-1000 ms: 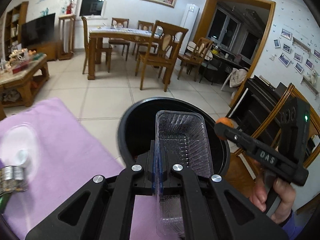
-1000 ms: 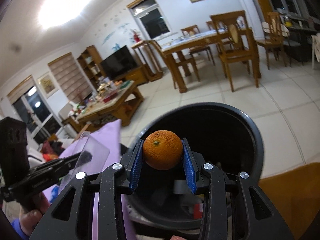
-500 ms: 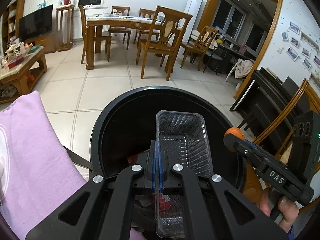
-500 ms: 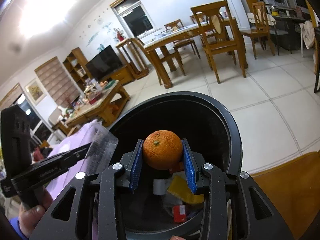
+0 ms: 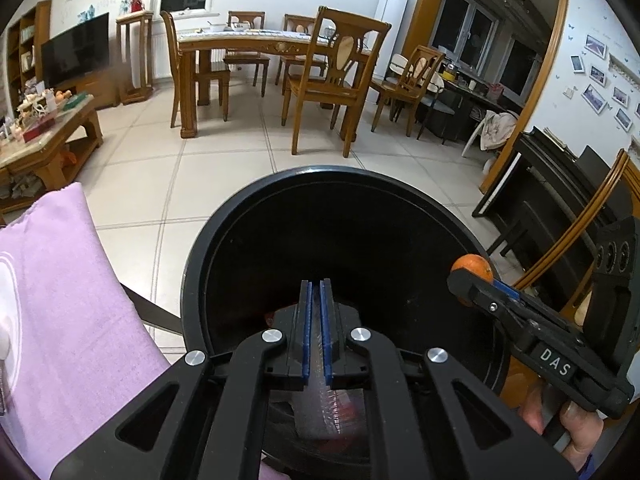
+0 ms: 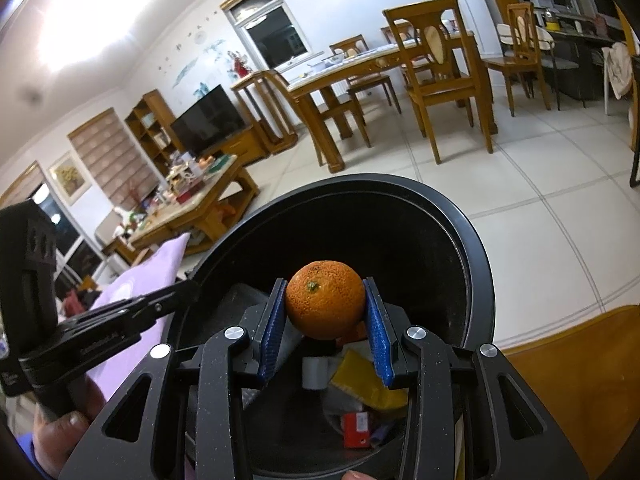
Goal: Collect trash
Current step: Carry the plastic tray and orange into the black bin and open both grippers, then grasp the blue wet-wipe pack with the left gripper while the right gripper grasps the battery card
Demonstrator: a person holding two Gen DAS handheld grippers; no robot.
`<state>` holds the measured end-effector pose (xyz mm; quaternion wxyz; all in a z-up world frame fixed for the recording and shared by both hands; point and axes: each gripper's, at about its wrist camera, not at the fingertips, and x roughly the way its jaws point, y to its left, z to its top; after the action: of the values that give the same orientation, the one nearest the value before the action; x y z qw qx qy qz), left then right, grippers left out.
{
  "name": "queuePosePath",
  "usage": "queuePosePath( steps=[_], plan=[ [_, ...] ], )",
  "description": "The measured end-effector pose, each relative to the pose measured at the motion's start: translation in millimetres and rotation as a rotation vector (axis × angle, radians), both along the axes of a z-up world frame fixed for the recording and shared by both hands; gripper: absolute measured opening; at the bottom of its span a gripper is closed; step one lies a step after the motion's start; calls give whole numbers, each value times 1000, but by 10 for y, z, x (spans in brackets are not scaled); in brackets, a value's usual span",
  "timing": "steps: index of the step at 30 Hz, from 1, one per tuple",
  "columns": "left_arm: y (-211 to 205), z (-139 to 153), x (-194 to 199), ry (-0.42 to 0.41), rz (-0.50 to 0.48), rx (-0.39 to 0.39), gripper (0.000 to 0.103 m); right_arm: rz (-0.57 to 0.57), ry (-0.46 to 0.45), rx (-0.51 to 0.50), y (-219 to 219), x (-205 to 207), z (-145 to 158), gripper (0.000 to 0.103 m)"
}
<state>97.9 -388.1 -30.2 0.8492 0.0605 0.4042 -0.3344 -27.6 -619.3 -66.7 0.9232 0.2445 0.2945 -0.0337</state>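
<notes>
A black round trash bin [image 5: 280, 204] stands on the floor below both grippers; it also shows in the right wrist view [image 6: 476, 248]. My left gripper [image 5: 316, 292] is over the bin, jaws slightly apart and empty. A clear plastic tray [image 5: 324, 412] shows blurred below the jaws, inside the bin. My right gripper [image 6: 325, 312] is shut on an orange [image 6: 325, 299] and holds it over the bin's opening. The orange also shows in the left wrist view [image 5: 472, 266]. Trash lies in the bin: a yellow wrapper [image 6: 368, 380] and a red box [image 6: 356, 428].
A table with a purple cloth [image 5: 68, 300] lies to the bin's left. A wooden chair [image 5: 576, 216] and orange seat [image 6: 572, 376] are to its right. A dining table with chairs [image 5: 256, 64] and a coffee table [image 5: 44, 136] stand farther off on the tiled floor.
My left gripper has opened a little and let go of the clear tray, which has dropped into the bin. Both grippers have moved further over the bin. The orange stays held.
</notes>
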Motion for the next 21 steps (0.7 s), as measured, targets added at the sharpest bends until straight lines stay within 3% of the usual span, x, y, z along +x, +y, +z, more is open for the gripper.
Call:
queuePosePath(
  steps=[2, 5, 6, 7, 10, 11, 17, 21],
  plan=[
    [19, 15, -13, -3, 1, 3, 7, 0, -7, -1, 11, -11, 26, 43],
    [81, 58, -43, -9, 0, 1, 8, -5, -21, -6, 50, -39, 94, 60],
    [139, 92, -43, -7, -2, -1, 10, -5, -24, -10, 72, -42, 116, 60],
    [175, 118, -62, -8, -1, -4, 20, -4, -25, -14, 86, -44, 129, 60],
    [340, 247, -168, -47, 22, -21, 70, 10, -33, -23, 216, -42, 190, 60],
    [418, 304, -232, -76, 30, -25, 74, 16, -36, -27, 245, -49, 210, 60],
    [914, 468, -443, -95, 41, -20, 74, 89, -53, -50, 670, 8, 382, 60],
    [1521, 493, -528, -105, 128, 24, 74, 172, -64, -74, 1090, 104, 520, 60]
  ],
)
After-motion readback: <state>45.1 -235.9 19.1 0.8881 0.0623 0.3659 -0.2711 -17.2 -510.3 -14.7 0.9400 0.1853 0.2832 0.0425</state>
